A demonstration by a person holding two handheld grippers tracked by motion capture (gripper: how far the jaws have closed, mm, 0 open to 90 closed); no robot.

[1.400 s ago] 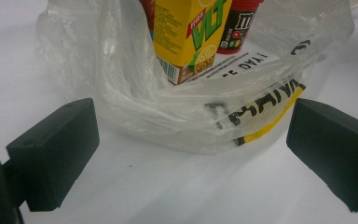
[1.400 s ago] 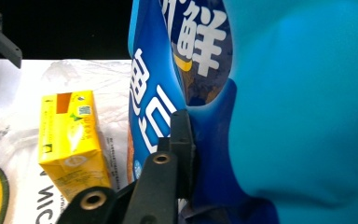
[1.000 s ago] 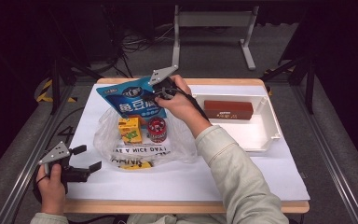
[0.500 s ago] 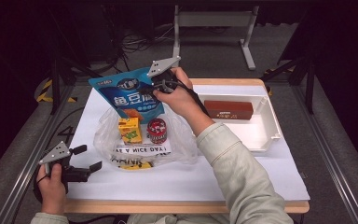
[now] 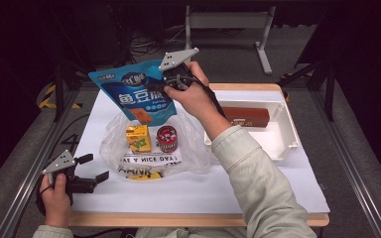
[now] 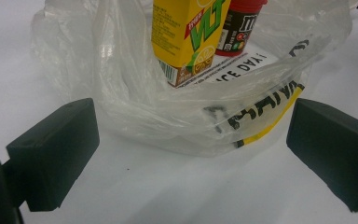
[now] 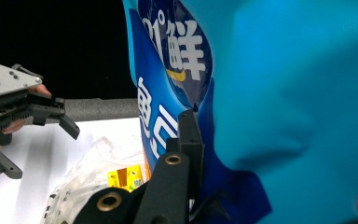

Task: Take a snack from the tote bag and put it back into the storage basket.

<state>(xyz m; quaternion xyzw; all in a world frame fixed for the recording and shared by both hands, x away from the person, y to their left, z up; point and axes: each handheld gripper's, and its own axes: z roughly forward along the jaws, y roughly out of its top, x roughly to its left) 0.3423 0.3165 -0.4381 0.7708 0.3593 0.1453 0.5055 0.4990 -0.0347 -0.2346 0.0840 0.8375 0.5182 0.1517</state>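
A blue snack pouch (image 5: 134,96) hangs in the air above a clear plastic bag (image 5: 193,151), with my right gripper (image 5: 162,88) shut on its right edge. In the right gripper view the pouch (image 7: 279,93) is close up, with one black finger (image 7: 189,140) pressed against it. Inside the plastic bag (image 6: 121,84) stand a yellow drink carton (image 5: 138,138) (image 6: 186,37) and a red-lidded can (image 5: 166,139) (image 6: 240,23). My left gripper (image 5: 95,167) (image 6: 193,154) rests low at the table's front left. It is open, facing the bag's near edge, with nothing between its jaws.
A white tray (image 5: 283,148) at the right holds a brown box (image 5: 245,116). The white table sheet (image 5: 188,191) is bare in front of the bag. Dark floor, rails and a metal stand lie beyond the table's far edge.
My right gripper has risen with the blue pouch, lifting it from just over the plastic bag to well above it. The left gripper has stayed put.
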